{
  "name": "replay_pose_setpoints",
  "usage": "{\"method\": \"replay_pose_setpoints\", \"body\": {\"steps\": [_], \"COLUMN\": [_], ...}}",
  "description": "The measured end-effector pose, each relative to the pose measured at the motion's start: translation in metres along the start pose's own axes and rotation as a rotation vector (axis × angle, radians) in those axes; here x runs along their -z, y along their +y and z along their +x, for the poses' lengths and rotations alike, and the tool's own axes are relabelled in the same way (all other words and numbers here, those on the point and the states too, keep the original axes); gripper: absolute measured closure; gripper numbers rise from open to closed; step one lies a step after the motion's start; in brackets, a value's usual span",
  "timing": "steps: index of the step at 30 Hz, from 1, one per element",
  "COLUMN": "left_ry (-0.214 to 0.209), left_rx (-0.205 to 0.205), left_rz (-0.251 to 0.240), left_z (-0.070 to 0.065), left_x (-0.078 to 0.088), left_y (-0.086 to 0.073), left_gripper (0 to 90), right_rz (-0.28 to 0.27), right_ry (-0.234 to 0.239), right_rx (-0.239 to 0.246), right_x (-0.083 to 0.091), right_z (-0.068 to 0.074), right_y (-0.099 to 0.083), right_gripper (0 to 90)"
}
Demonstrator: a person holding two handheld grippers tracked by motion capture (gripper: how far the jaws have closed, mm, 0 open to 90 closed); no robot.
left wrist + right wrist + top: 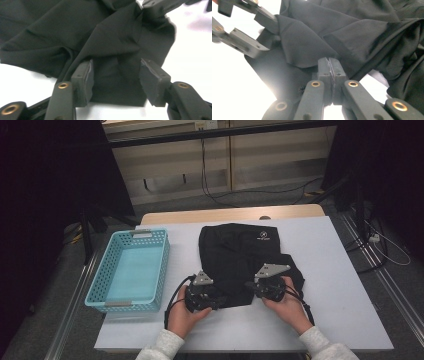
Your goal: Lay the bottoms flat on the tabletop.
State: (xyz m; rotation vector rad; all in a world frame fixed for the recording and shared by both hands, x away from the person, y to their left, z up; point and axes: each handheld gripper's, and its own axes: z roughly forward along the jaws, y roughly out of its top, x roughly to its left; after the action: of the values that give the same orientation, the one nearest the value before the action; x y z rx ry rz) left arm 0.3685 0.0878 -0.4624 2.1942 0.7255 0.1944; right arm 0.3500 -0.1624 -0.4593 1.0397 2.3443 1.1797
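nearest the high camera are the person's pale sleeves [165, 346] and two hands coming in from the bottom edge, each wrapped round a black gripper with a grey three-cornered plate on top. the left gripper [216, 299] sits at the near hem of a black garment [239, 256]; in its own view the left gripper [116, 77] has its jaws standing well apart, a flat fold of the black garment [105, 42] lying between the pads without being pressed, so it has hold of nothing. the right gripper [256, 289] is at the same near edge, a little to the right; in its own view the right gripper [330, 65] has its jaws drawn together, and the black garment [352, 32] bunches up right at the tips, the cloth pinched in there. the garment lies crumpled in the middle of the white table top [340, 285], a small white logo [262, 237] facing up near its far side. to the left, apart from the cloth, stands a light blue perforated basket [161, 265]. beyond the white surface a strip of pale wood [225, 214] shows, then grey floor [260, 197] with black cables [215, 190] trailing, cream wall panels [170, 165] and dark drapes [45, 195] at both sides.
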Motion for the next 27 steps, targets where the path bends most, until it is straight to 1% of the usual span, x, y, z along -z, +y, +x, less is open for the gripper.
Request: {"method": "replay_pose_setpoints", "body": {"steps": [3,4,5,7,8,9,10,11,12,13,14,15,16,17,20,21,22,23,26,27], "left_ry": [0.025,0.021,0.030,0.037,0.033,0.020,0.005,0.001,0.005,-0.014,-0.016,-0.021,-0.022,-0.021,-0.042,-0.040,-0.023,-0.044,-0.048,-0.053], "left_rx": [0.003,0.015,0.021,0.009,0.020,0.041,0.055,0.059,0.065,0.069,0.088,0.078,0.085,0.079,0.088,0.088,0.089,0.085,0.094,0.091], "left_rz": [0.004,0.005,0.007,0.013,0.018,0.019,0.030,0.038,0.029,0.033,0.016,0.020,0.009,0.003,-0.016,-0.018,-0.024,-0.023,-0.019,-0.017], "left_z": [0.001,0.002,0.002,0.004,0.005,0.006,0.008,0.009,0.010,0.011,0.010,0.011,0.010,0.010,0.008,0.007,0.006,0.007,0.006,0.006], "left_x": [-0.001,-0.001,-0.001,-0.001,0.000,0.000,0.001,0.002,0.003,0.006,0.008,0.012,0.015,0.019,0.030,0.033,0.035,0.038,0.044,0.046], "left_y": [0.002,0.002,0.003,0.003,0.003,0.003,0.004,0.004,0.004,0.005,0.005,0.005,0.005,0.006,0.005,0.005,0.005,0.004,0.000,-0.001], "left_gripper": [50.2,54.5,56.2,65.9,70.6,77.8,84.3,87.6,88.6,89.0,89.2,89.3,89.3,89.3,89.3,89.3,89.3,89.3,89.3,89.3], "right_rz": [0.010,0.015,0.020,0.025,0.027,0.028,0.029,0.031,0.030,0.032,0.035,0.035,0.037,0.038,0.041,0.043,0.045,0.046,0.033,0.028], "right_ry": [0.002,0.002,0.000,-0.001,0.000,0.000,-0.002,-0.001,-0.003,-0.001,0.000,-0.002,0.000,0.003,-0.006,-0.009,-0.011,-0.010,0.005,0.009], "right_rx": [0.013,0.020,0.028,0.028,0.025,0.025,0.022,0.020,0.019,0.017,0.018,0.022,0.023,0.025,0.023,0.024,0.023,0.024,0.026,0.031], "right_x": [0.001,0.001,0.001,0.003,0.003,0.004,0.004,0.004,0.003,0.003,0.003,0.003,0.003,0.004,0.006,0.007,0.008,0.009,0.015,0.016], "right_z": [0.002,0.003,0.003,0.003,0.003,0.002,0.001,0.000,-0.001,-0.001,-0.001,-0.001,0.000,0.000,-0.002,-0.002,-0.003,-0.003,-0.001,0.000], "right_y": [-0.001,-0.001,-0.001,-0.003,-0.004,-0.005,-0.005,-0.006,-0.006,-0.006,-0.006,-0.006,-0.006,-0.006,-0.007,-0.008,-0.009,-0.009,-0.009,-0.009], "right_gripper": [89.5,89.6,89.5,89.5,89.5,89.5,89.5,89.5,89.5,89.5,89.5,89.5,89.5,89.6,89.6,89.6,89.7,89.6,89.6,89.6]}}
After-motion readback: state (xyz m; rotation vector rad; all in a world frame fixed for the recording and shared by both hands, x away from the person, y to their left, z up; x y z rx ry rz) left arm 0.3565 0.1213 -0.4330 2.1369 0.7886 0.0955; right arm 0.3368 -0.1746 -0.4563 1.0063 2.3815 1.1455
